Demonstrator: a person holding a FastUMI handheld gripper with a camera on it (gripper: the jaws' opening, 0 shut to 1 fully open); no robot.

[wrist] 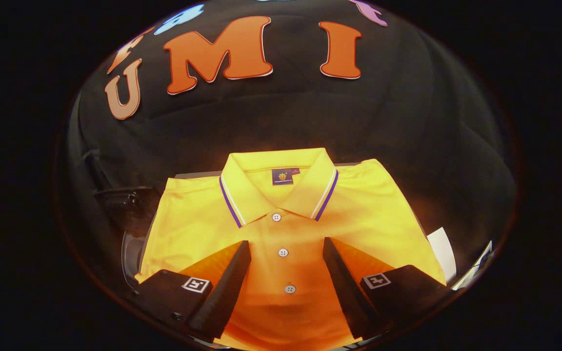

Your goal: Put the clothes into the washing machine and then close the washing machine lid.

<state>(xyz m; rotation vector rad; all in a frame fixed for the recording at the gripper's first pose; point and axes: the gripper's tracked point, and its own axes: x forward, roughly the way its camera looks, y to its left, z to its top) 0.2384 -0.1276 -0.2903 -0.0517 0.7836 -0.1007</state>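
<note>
A folded yellow polo shirt [286, 219] lies flat ahead of me, its collar edged with purple and white stripes and a row of white buttons running down the placket. My gripper [287, 243] stands open just over the shirt's lower half. The button placket runs between the two fingers [230, 282], and nothing is pinched. Whether the tips touch the cloth I cannot tell.
A dark curved object with a clear rim [132, 234] sits to the left of the shirt. A white object [443, 251] pokes out from under the shirt's right side. The black cloth wall rises close behind the shirt.
</note>
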